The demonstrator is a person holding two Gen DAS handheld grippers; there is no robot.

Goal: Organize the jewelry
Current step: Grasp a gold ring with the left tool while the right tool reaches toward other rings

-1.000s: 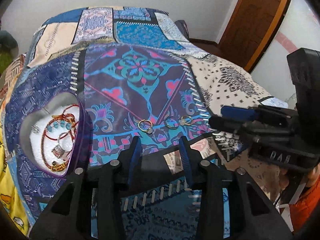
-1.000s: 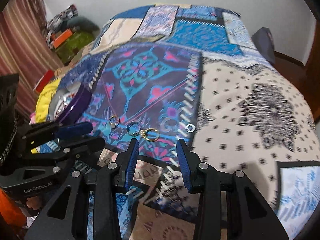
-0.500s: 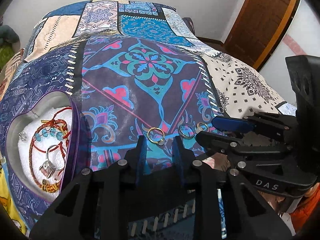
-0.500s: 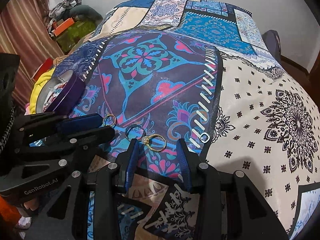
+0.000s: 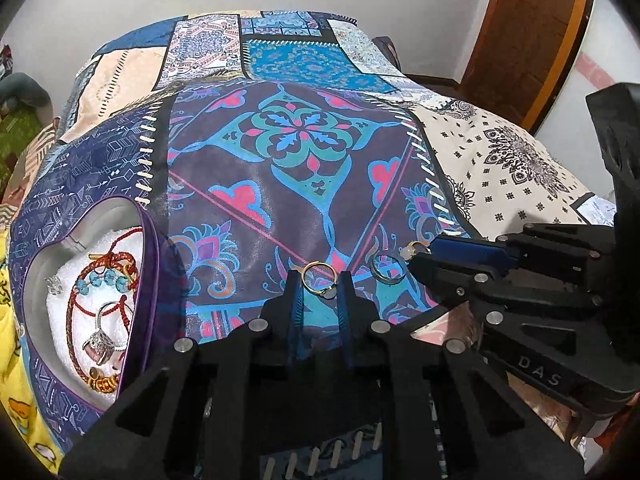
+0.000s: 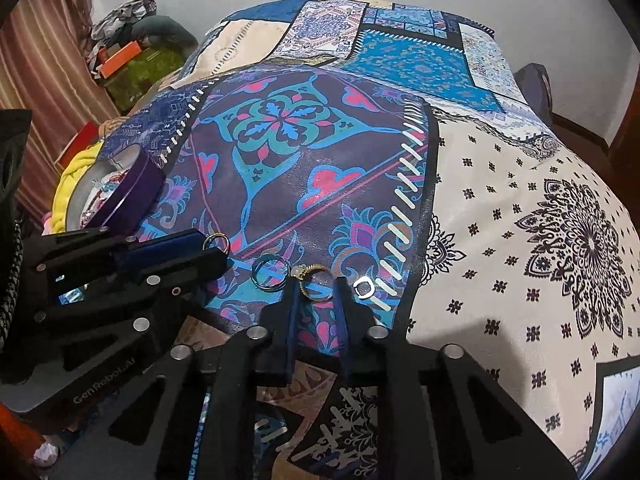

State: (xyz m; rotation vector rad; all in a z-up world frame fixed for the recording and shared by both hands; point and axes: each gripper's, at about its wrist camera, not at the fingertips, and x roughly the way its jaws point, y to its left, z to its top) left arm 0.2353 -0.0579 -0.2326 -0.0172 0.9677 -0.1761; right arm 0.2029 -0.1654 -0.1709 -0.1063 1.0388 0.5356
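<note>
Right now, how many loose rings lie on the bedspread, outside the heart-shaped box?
3. One gold ring lies between the left tongs, a blue ring lies in the middle, and a toothed gold ring lies between the right tongs. The tongs may hide more.

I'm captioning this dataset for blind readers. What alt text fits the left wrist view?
The left gripper, open, brackets a gold ring lying on a patchwork bedspread. To its right lie a silver ring and the right gripper; at left sits a purple heart-shaped box holding bracelets and pendants.
</note>
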